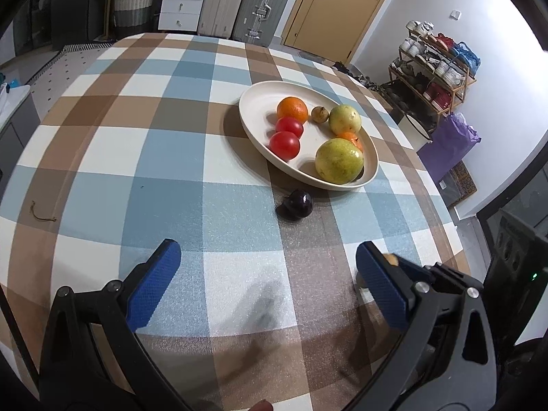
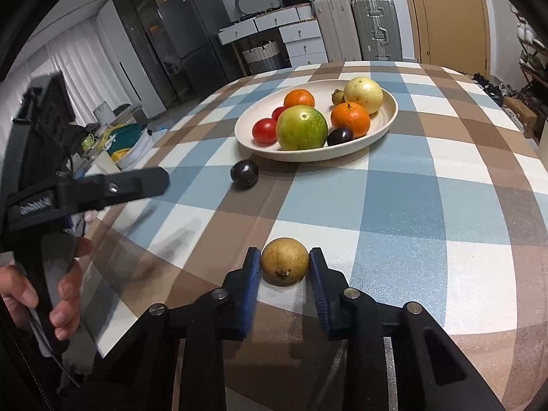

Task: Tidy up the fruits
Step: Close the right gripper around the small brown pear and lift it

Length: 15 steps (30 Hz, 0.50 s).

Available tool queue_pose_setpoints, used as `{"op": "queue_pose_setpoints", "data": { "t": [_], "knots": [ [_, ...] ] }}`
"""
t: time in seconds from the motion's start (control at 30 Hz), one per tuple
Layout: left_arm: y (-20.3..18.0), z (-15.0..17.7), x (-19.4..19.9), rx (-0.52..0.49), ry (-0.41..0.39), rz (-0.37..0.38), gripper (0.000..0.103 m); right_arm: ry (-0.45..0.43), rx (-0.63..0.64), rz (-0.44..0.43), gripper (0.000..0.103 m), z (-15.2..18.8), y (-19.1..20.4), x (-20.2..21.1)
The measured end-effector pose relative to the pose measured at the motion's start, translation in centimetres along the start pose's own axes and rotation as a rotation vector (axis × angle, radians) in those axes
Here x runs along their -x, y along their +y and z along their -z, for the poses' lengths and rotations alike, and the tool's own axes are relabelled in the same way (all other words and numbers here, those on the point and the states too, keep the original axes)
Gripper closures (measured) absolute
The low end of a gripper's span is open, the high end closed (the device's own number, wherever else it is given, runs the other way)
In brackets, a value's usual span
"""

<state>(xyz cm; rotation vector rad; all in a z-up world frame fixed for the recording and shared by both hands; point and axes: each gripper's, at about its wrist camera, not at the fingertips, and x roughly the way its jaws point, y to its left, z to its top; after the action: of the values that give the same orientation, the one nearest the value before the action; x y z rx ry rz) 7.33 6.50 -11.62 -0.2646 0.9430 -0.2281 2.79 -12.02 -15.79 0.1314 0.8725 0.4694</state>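
Pinching a small brown-yellow fruit (image 2: pixel 285 266) on the checked tablecloth (image 2: pixel 428 205), the right gripper (image 2: pixel 285 267) has both blue pads pressed to its sides. L gripper (image 1: pixel 269 267) hangs spread wide over bare cloth, nothing betw. its fingers. Farther on, a dark plum (image 2: pixel 244 174) sits loose just short of the cream plate (image 2: pixel 390 102), near the table's left edge. Plate holds oranges, tomatoes, green fruits, another plum. Open cloth to the right. No readable labels close by.
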Motion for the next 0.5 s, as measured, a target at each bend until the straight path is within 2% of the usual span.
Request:
{"op": "queue_pose_setpoints", "data": {
  "t": [0.27, 0.5],
  "knots": [
    [-0.4, -0.8, -2.0, -0.005, 0.025, 0.039, 0.001, -0.083, -0.049, -0.021, 0.074, -2.1, -1.6, 1.9],
    [-0.6, -1.7, -3.9, -0.014, 0.057, 0.046, 0.001, -0.114, -0.055, -0.040, 0.074, -3.4, -2.2, 2.4]
  ]
}}
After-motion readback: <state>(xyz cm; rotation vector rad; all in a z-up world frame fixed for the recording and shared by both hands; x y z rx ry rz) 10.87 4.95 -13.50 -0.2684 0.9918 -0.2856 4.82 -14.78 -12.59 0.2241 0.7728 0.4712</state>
